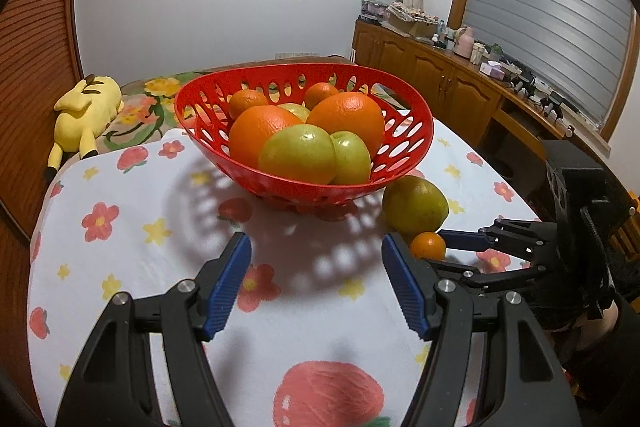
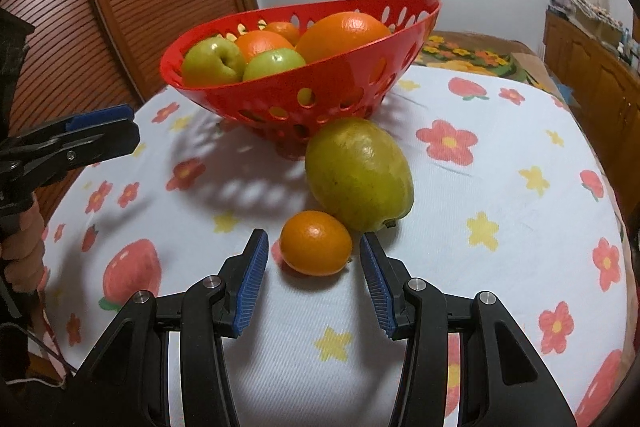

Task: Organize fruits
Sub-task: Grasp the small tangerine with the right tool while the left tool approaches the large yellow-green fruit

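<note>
Your right gripper (image 2: 312,263): jaws apart, straddling small mandarin (image 2: 316,242); pads not touching it. Mandarin lies on flowered tablecloth (image 2: 500,163), toward table's near edge, just beside large green-yellow fruit (image 2: 358,173). That fruit sits against base of red perforated basket (image 2: 296,95). Basket mid-table, holding oranges (image 1: 346,117) and green apples (image 1: 298,153). Your left gripper (image 1: 316,267): jaws apart, nothing between them, over bare cloth in front of basket. Yellow plush toy (image 1: 86,111) beyond table's far left corner.
</note>
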Demonstrator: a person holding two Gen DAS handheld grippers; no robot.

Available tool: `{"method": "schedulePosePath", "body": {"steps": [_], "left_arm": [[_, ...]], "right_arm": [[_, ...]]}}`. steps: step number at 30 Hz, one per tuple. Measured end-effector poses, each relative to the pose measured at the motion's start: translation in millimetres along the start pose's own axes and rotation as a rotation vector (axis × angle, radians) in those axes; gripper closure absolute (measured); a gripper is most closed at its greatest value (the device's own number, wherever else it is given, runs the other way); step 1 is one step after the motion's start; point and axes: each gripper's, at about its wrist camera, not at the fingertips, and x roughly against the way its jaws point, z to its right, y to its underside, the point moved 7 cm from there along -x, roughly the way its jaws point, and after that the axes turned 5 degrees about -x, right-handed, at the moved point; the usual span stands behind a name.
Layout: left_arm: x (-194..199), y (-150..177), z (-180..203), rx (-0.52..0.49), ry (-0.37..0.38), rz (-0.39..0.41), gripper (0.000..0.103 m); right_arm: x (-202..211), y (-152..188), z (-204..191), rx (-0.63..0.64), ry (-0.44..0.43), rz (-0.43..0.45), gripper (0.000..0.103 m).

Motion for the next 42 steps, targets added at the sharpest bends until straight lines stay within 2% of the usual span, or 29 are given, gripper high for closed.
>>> {"method": "schedulePosePath", "body": {"steps": [8,10,11,20,25,33,42], "left_arm": [[-4.2,2.5,2.4,-0.001,0.004,-0.010,0.035],[-5.8,3.3,3.8,-0.001,0.007,-0.012,0.035],[-6.7,3.6,5.2,-0.002,0.008,-0.014,0.035],[-21.9,-1.6,28.1,-0.022,0.039,-0.031,0.035],[-37.3,-8.7,51.6,-0.036,0.075,-0.044,0.035],[-59.1,-20.8,86.1,-0.088,0.091,-0.069,0.035],[-82.2,-25.1,92.9,-0.068,0.084,-0.110,0.035]], "right_arm": [[-7.5,0.5,-0.8,-0.002,0.014,-0.017,0.056],[-9.3,1.8,-0.5,0.001,0.019,-0.025,0.064],[-9.2,2.8,-0.1,0.007,0.023,-0.026,0.065],[12.4,7.2,4.8,0.005,-0.014,0.005,0.065],[35.4,11.1,20.8,-0.005,0.000,0.044,0.065],[54.3,21.0,51.0,-0.056,0.029,0.072,0.065],[67.1,32.6,79.1,-0.101,0.052,0.092,0.065]]}}
